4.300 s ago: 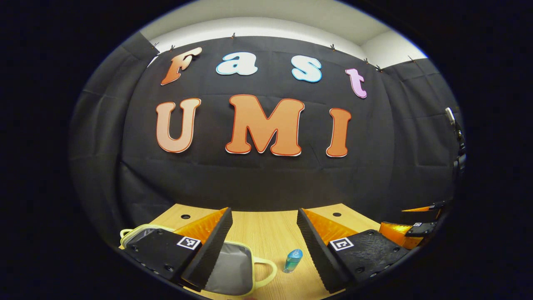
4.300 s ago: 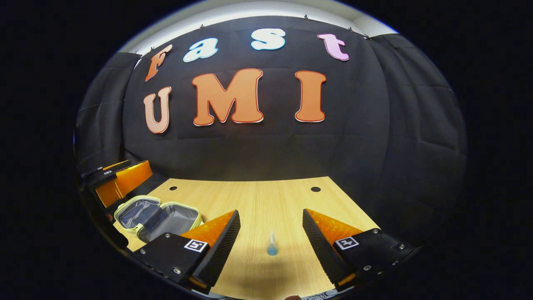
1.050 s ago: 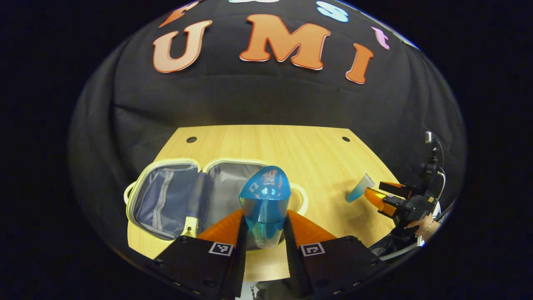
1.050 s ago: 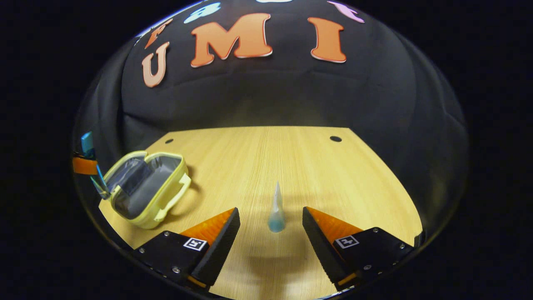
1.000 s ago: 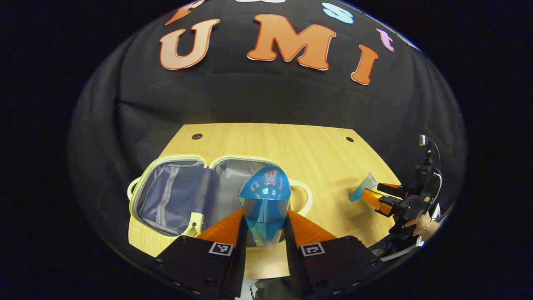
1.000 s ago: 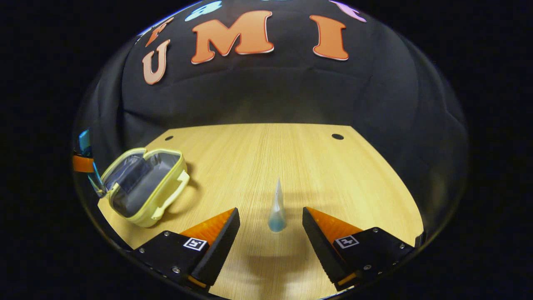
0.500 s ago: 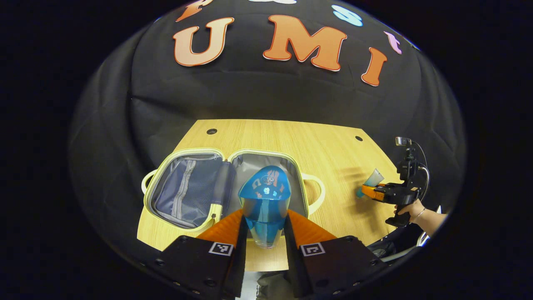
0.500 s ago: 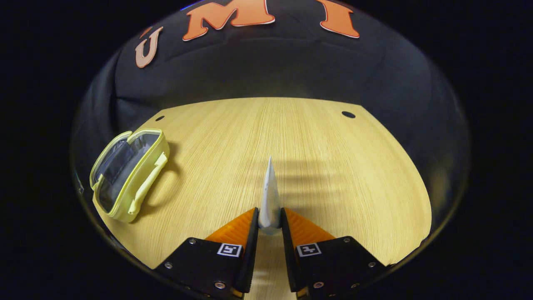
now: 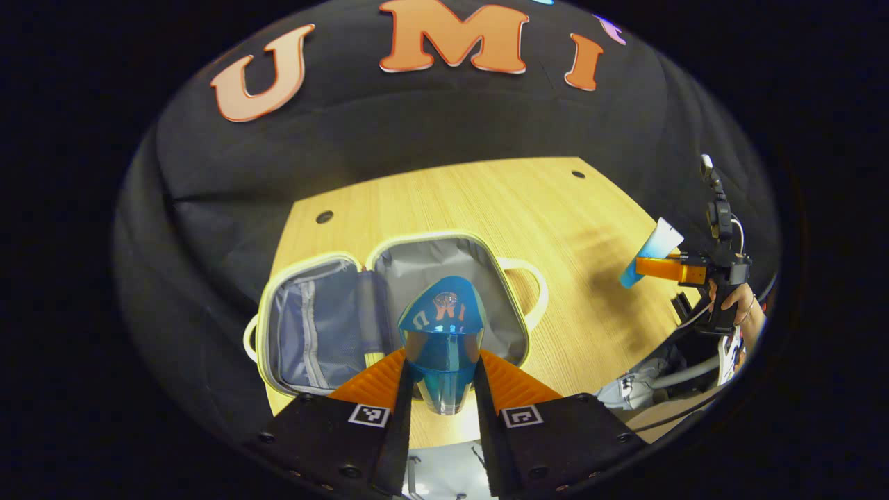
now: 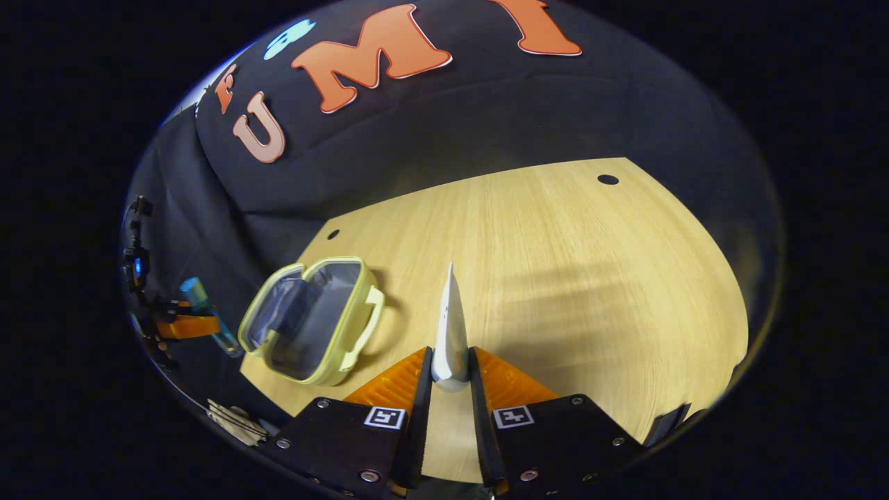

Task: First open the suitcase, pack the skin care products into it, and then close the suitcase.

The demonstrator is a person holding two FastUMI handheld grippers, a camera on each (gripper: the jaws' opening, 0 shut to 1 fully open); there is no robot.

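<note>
Above the open suitcase [image 9: 444, 264], the left gripper [image 9: 442, 389] clamps a blue bottle [image 9: 442, 340] pointing forward, while right of the suitcase the right gripper [image 10: 450, 389] pinches a tube [image 10: 450, 326], crimped end forward.

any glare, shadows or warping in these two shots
Left gripper view: small bright reflections on the blue bottle held in the left gripper; the table edge bows from fisheye warping; a soft shadow lies on the wood near the tube. Right gripper view: a broad soft shadow crosses the table right of the tube; the open suitcase looks stretched near the edge.
</note>
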